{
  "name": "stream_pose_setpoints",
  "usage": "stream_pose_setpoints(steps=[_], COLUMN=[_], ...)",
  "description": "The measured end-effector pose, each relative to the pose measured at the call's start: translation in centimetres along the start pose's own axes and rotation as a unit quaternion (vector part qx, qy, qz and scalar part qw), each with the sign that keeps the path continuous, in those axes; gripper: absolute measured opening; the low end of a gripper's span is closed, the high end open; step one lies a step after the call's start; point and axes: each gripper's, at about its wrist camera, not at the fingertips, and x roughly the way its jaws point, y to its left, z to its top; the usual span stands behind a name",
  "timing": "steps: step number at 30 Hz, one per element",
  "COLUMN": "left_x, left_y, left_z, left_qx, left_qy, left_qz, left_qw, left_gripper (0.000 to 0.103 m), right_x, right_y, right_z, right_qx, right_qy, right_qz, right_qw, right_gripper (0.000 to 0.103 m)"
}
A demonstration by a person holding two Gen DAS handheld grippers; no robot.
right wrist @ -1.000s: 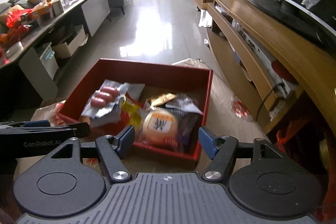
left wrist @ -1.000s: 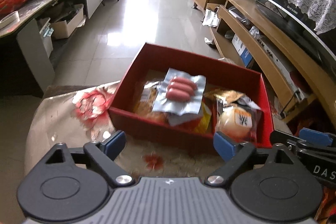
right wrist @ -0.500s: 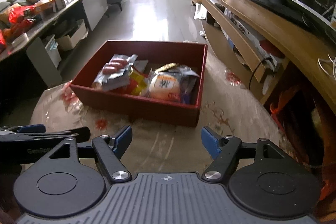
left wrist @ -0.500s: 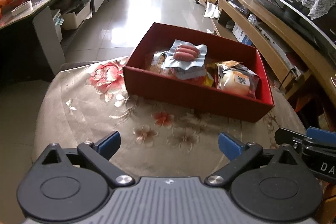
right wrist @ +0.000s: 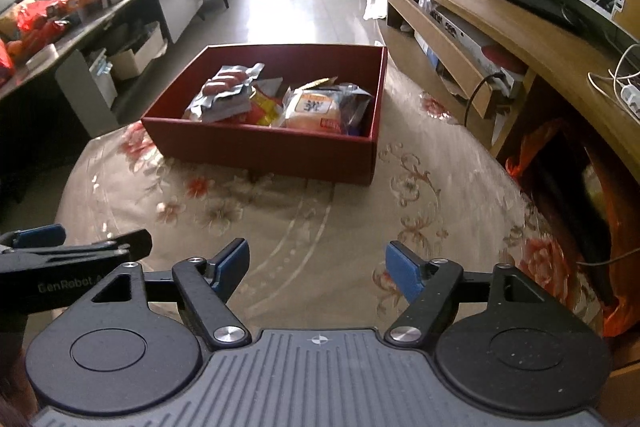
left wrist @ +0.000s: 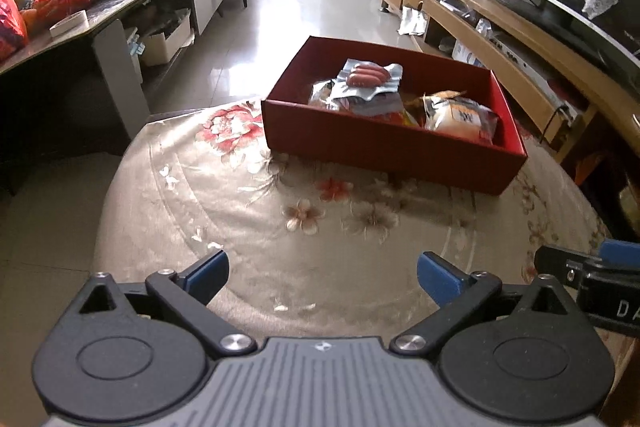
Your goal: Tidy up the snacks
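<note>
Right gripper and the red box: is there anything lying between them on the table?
No. Between the right gripper and the red box lies only bare flowered tablecloth; the right wrist view shows this.

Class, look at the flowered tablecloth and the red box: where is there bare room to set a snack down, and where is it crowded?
Free: the tablecloth between the red box and the two grippers, and the box's far half behind the sausage pack. Crowded: the box's near half, where the sausage pack and the bun pack lie piled together with other packets.

A red box [left wrist: 392, 151] sits on the floral-clothed table [left wrist: 248, 227].
</note>
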Motion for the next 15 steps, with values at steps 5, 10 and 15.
stream_pose_setpoints(steps=[5, 10, 15], left_x=[-0.7, -1.2, -1.6], left_y=[0.1, 0.2, 0.3], left_z=[-1.1, -1.6, -2.2], left_qx=[-0.005, -0.008, -0.003], left_qy=[-0.002, -0.006, -0.007], left_qz=[-0.006, -0.005, -0.007], left_qw=[1.0, 0.9999, 0.9999], left_gripper=[0.103, 0.103, 0.103], right_x=[-0.4, -0.8, -1.0], right_y=[-0.1, 0.1, 0.3], right_z=[-1.0, -1.7, -2.1], right_qx=[0.001, -0.002, -0.004], right_qy=[0.002, 0.004, 0.004], right_qz=[-0.001, -0.001, -0.001], right_qw=[1.0, 1.0, 1.0], right_gripper=[0.083, 0.083, 0.083])
